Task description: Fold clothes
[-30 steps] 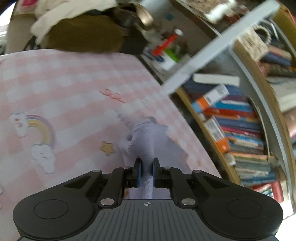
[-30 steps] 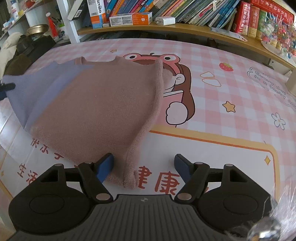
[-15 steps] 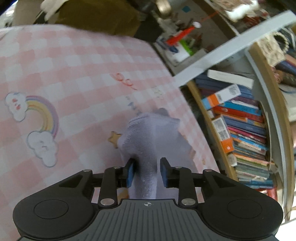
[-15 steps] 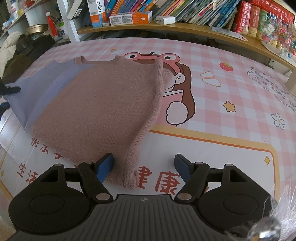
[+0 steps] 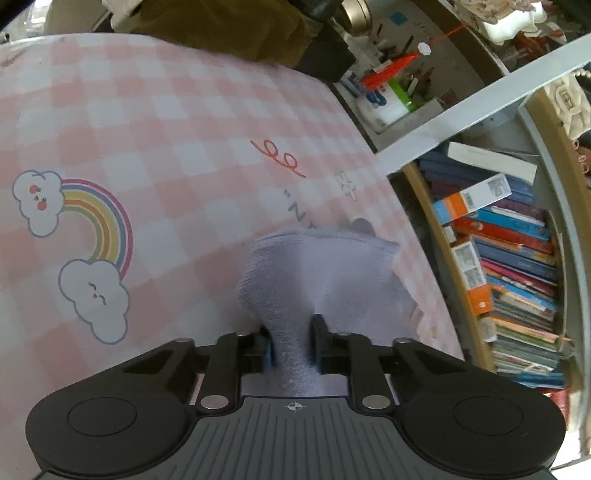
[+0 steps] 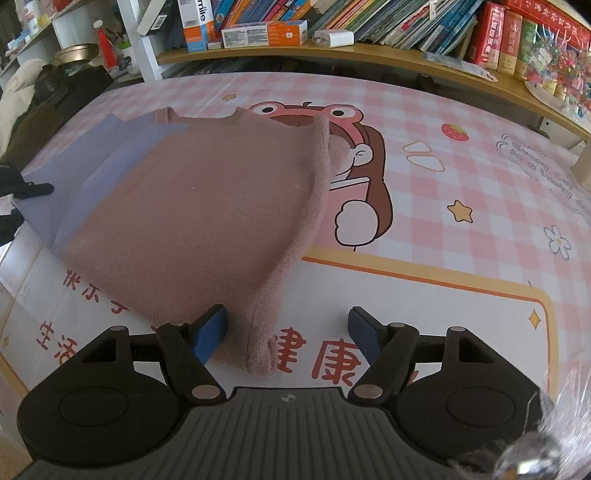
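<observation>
A pink and lavender knit sweater [image 6: 207, 206] lies folded on the pink checked table cover [image 6: 461, 155]. Its lavender part [image 5: 321, 273] runs between the jaws of my left gripper [image 5: 291, 345], which stand part open around the cloth, loosened rather than clamped. The left gripper's black fingers [image 6: 26, 188] show at the left edge of the right wrist view, at the sweater's lavender edge. My right gripper [image 6: 288, 328] is open wide. Its left finger [image 6: 210, 328] rests on the near pink corner, the folded hem lying between the jaws.
A bookshelf [image 6: 332, 26] with books and boxes runs along the table's far side. Dark and olive clothes [image 5: 221, 22] pile beyond the table's left end. Shelf clutter with a red item [image 5: 391, 70] sits near that corner.
My left gripper's jaws have opened from clamped on the lavender cloth to part open, and it has lowered toward the table. The right gripper has stayed still and open.
</observation>
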Demonstrator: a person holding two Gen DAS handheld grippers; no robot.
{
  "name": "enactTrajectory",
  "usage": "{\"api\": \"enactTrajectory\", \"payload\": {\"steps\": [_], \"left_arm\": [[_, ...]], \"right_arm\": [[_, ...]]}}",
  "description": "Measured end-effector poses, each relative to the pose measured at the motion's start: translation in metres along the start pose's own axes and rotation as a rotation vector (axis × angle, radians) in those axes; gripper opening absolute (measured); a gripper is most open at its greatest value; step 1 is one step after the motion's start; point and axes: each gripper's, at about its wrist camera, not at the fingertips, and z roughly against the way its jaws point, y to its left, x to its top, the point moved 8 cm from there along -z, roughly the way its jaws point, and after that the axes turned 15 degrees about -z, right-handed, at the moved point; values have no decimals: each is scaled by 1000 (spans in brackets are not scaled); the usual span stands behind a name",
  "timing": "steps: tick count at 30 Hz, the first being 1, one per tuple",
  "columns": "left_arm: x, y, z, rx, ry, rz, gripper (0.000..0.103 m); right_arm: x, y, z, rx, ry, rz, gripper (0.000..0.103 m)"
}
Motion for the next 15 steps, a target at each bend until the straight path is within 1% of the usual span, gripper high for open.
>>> {"api": "enactTrajectory", "payload": {"steps": [2,5,10,15], "left_arm": [[1,-4,6,-8,-21,-21,14],[2,0,17,-31,-44,-24,14],[2,22,23,-10,-47,5,14],[3,23,33,-13,-65,-2,14]], "right_arm": [[-1,1,1,-2,0,3,70],[-2,3,1,10,4,4,68],[-6,15,2,54,20,28,66],[-6,24,7,88,3,39,53]]}}
